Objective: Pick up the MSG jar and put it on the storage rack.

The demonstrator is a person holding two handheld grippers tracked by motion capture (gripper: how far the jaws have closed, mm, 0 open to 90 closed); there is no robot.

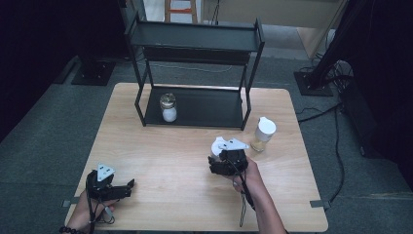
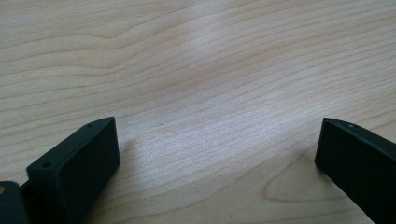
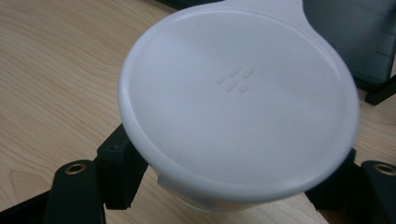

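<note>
Near the table's middle, the right gripper has its jaws clamped low around a white-lidded jar; gripped under that wide lid, it could tip or slip when lifted; the left gripper rests wide open, empty.

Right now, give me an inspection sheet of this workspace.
Surface: light wooden table, bare around the left gripper.
Job's things: white-lidded jar between the right gripper jaws; second white-lidded jar beside it; glass jar on the bottom shelf of the black rack.
Clutter: nothing seen.
Grippers: left gripper open, low over bare wood; right gripper closed on the white-lidded jar below its lid.
Cables: one cable trailing from the right gripper; more on the floor at right.
Surroundings: grey carpet, dark stand bases, wooden stool behind.
</note>
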